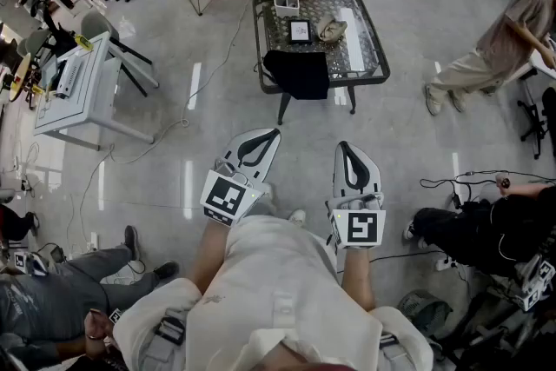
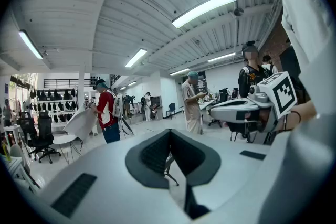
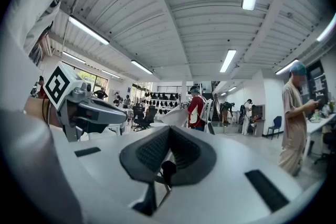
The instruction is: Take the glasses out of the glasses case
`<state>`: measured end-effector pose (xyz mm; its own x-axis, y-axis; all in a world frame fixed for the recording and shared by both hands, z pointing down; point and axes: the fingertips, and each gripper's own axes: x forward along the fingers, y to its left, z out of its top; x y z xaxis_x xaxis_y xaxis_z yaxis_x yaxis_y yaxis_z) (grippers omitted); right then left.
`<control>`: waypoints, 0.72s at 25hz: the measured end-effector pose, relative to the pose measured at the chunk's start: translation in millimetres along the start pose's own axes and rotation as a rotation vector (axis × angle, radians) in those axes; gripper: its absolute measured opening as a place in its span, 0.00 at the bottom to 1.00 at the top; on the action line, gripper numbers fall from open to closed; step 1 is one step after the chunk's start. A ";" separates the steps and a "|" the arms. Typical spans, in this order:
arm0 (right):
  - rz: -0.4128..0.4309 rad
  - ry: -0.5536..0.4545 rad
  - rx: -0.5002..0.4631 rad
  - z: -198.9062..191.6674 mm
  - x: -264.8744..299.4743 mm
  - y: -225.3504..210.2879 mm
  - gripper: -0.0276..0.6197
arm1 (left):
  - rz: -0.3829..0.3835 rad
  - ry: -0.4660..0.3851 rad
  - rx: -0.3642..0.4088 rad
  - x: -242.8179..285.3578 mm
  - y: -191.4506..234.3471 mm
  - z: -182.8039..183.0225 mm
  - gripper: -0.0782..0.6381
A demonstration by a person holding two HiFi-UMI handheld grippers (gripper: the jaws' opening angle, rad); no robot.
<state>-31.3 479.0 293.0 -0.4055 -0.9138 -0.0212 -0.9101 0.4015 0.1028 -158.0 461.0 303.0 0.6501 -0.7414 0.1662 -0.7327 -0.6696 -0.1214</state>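
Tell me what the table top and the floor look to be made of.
Table top: likely glass, glossy; the pale floor seems to show through it. Floor: polished stone or tile, judging by its gloss and the bright streaks of reflected light.

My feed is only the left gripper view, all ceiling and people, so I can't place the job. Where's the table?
Observer: The head view shows a dark-framed table straight ahead across the floor. The left gripper and right gripper are held short of it, near the person's body.
Operator: Anything on it that could be the case?
Observer: A black item lies at the near edge and hangs over it. I can't tell whether it is the case.
Operator: Is the right gripper holding anything?
Observer: No. The right gripper view shows it shut, with nothing between its jaws.
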 end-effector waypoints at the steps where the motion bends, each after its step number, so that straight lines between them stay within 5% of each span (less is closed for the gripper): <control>1: 0.003 -0.005 0.008 -0.8 -0.6 -0.8 0.05 | -0.002 0.002 0.002 1.7 -1.1 -0.6 0.13; 18: -0.020 0.047 0.001 -19.7 65.4 -25.7 0.05 | -0.053 -0.001 -0.007 63.8 44.7 -7.2 0.13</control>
<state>-32.8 407.8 308.6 -0.3828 -0.9235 0.0231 -0.9181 0.3831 0.1014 -150.8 384.1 315.3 0.6880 -0.7052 0.1714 -0.6988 -0.7075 -0.1058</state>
